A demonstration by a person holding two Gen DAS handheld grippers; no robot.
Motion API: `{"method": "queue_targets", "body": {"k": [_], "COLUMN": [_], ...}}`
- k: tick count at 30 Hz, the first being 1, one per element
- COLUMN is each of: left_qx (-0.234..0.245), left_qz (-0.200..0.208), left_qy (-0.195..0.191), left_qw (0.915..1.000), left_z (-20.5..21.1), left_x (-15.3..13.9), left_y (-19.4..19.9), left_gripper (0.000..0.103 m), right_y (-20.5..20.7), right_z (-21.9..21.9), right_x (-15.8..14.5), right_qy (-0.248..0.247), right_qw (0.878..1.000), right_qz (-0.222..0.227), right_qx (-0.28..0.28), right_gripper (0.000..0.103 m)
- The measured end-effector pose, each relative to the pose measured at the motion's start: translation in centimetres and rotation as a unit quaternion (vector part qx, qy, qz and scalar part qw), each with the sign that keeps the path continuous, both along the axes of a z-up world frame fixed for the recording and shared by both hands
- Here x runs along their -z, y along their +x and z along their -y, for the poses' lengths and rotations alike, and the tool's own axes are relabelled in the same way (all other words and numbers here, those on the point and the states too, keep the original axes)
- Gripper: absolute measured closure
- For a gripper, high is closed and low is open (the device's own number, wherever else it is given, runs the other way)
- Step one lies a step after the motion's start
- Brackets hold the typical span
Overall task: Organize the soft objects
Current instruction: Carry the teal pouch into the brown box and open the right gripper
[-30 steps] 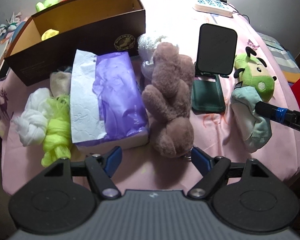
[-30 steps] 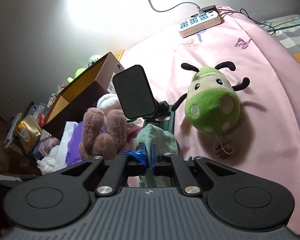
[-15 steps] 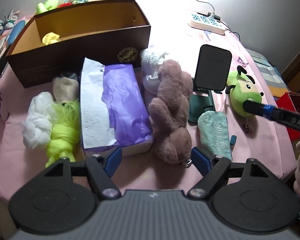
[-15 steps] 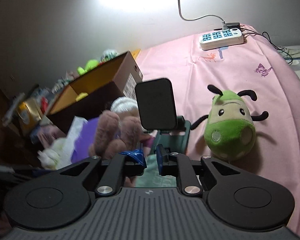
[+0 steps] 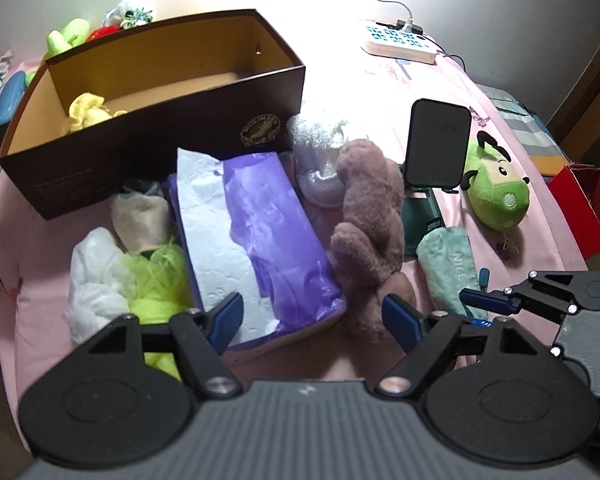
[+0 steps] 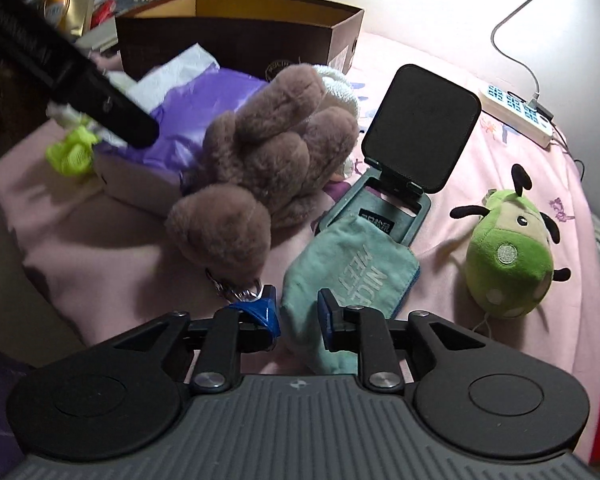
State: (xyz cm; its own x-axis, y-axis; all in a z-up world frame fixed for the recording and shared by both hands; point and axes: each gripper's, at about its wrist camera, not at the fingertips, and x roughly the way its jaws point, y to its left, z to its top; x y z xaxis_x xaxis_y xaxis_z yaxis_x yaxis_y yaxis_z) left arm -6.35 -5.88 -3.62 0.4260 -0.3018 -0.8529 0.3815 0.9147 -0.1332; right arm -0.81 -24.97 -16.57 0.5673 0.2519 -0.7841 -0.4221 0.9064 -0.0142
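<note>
A brown plush bear (image 5: 370, 220) lies on the pink cloth beside a purple tissue pack (image 5: 260, 236). My left gripper (image 5: 313, 314) is open, hovering over the near ends of both. A teal fabric pouch (image 6: 348, 272) lies by the bear; my right gripper (image 6: 298, 312) has its blue pads either side of the pouch's near end, jaws slightly apart. That gripper shows in the left wrist view (image 5: 476, 300). A green bug plush (image 6: 508, 264) lies to the right. A brown open box (image 5: 152, 120) stands behind, holding a yellow soft item (image 5: 86, 108).
White and neon-green cloth bundles (image 5: 128, 276) and a beige bundle (image 5: 140, 216) lie left of the tissue pack. A black phone stand (image 6: 416, 128) stands behind the pouch. A white fluffy item (image 5: 320, 152), a power strip (image 5: 400, 42) and a red box (image 5: 588, 208) are around.
The left gripper has pulled back and risen, showing more of the box. The right gripper has swung down low to the pouch's near end and its jaws have parted a little.
</note>
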Motion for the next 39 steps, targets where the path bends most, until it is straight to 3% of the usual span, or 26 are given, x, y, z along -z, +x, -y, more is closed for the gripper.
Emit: {"method": "queue_targets", "body": {"k": [4,9,13,15,17,21,27,30,34,39], "left_qx": [0.019,0.028,0.031,0.034,0.037,0.042,0.042,0.039,0.025,-0.003], "left_qz": [0.004,0.01,0.014,0.018,0.022,0.027,0.03,0.037,0.06,0.074], "left_qy": [0.0,0.0,-0.003,-0.004,-0.007,-0.012,-0.019,-0.033,-0.046,-0.041], "left_qw": [0.9998,0.9996,0.9994,0.9993,0.9991,0.9987,0.9985,0.998,0.9968,0.9964], "left_z": [0.6,0.9,1.1,1.2,1.4,1.6,1.0,0.0,-1.8,-4.5], "left_x": [0.0,0.0,-0.2,-0.3,-0.5,-0.8,-1.2,-1.9,-3.1,-3.3], "left_y": [0.3,0.7,1.0,1.1,1.2,1.5,2.0,2.1,2.3,2.4], "left_gripper": [0.019,0.019,0.019,0.019,0.019,0.021,0.021,0.021,0.021,0.021], "right_y": [-0.1,0.3,0.7,0.6,0.6,0.4,1.7,3.2,6.6,12.3], "right_z": [0.4,4.2,7.1,8.3,9.5,11.5,11.6,11.1,9.6,6.6], "right_x": [1.3,1.0,0.2,-0.2,-0.3,-1.0,-3.9,-6.2,-9.3,-12.4], "right_qy": [-0.03,0.069,0.138,0.187,0.25,0.371,0.489,0.53,0.563,0.574], "right_qw": [0.999,0.991,0.975,0.961,0.941,0.889,0.836,0.82,0.811,0.814], "right_qz": [-0.002,-0.008,-0.011,-0.02,-0.035,-0.056,-0.055,-0.045,-0.03,-0.022], "right_qx": [0.04,0.117,0.175,0.201,0.228,0.264,0.244,0.211,0.156,0.09], "right_gripper": [0.101,0.103,0.103,0.103,0.103,0.103,0.103,0.103,0.103,0.103]}}
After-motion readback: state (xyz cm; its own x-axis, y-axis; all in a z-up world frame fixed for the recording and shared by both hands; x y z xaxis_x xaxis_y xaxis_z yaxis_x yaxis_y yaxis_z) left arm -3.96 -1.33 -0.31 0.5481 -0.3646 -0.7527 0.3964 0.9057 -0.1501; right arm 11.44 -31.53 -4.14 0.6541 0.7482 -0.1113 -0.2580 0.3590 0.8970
